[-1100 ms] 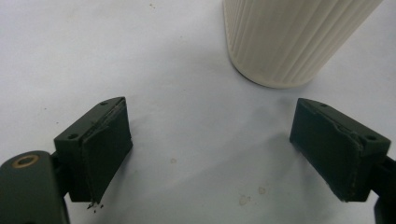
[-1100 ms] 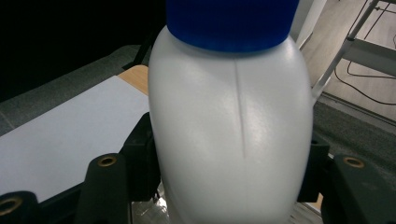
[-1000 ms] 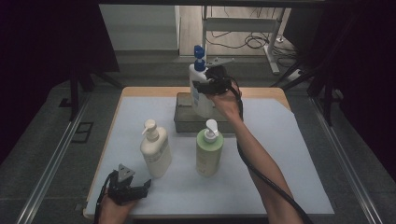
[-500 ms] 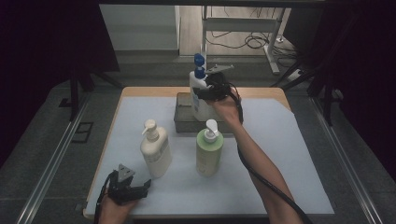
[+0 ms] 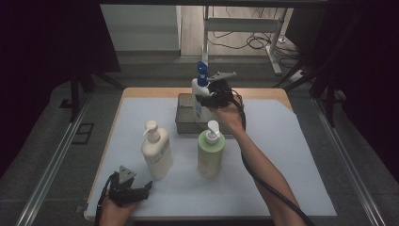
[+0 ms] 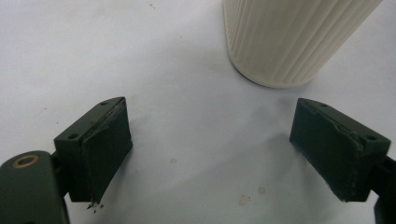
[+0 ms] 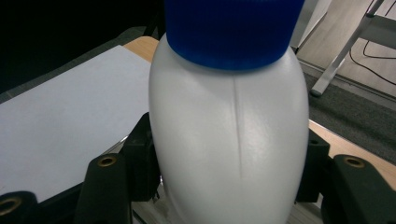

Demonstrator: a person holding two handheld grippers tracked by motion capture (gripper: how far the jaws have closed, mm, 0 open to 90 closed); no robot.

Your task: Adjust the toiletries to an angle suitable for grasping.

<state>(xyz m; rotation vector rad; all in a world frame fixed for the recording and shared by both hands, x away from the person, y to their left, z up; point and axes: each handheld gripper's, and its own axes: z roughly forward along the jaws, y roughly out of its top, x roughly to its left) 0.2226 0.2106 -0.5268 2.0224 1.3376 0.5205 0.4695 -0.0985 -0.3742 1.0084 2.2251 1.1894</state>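
Right hand-held gripper (image 5: 203,96): its two black jaws are clamped on the sides of the white bottle, one jaw on each side. It is at the far edge of the table, near the middle.
White bottle (image 7: 231,140): it has a blue cap (image 7: 233,30) and a blue pump top. It stands upright in the grip, right at the far side of the grey box. I cannot tell if its bottom is inside the box or touches anything. A thin seam line runs down its side.
Grey box (image 5: 187,113): a low box with an open top. It sits on the white sheet near the far edge of the table, in the middle.
Left hand-held gripper (image 5: 129,190): its jaws are spread wide with nothing between them. It rests low at the near left corner of the table.
Cream bottle (image 5: 156,153): a pump bottle, standing upright on the left half of the sheet. It is near the left hand-held gripper but not touching it. Up close it has fine ribs running up and down.
Green bottle (image 5: 210,153): a pale green pump bottle with a white pump. It stands upright just in front of the grey box, beside the person's right forearm.
White sheet (image 5: 282,155): it covers most of the table (image 5: 141,92). Wood shows along the far edge.
Writing: no words or brand names can be read on any bottle.
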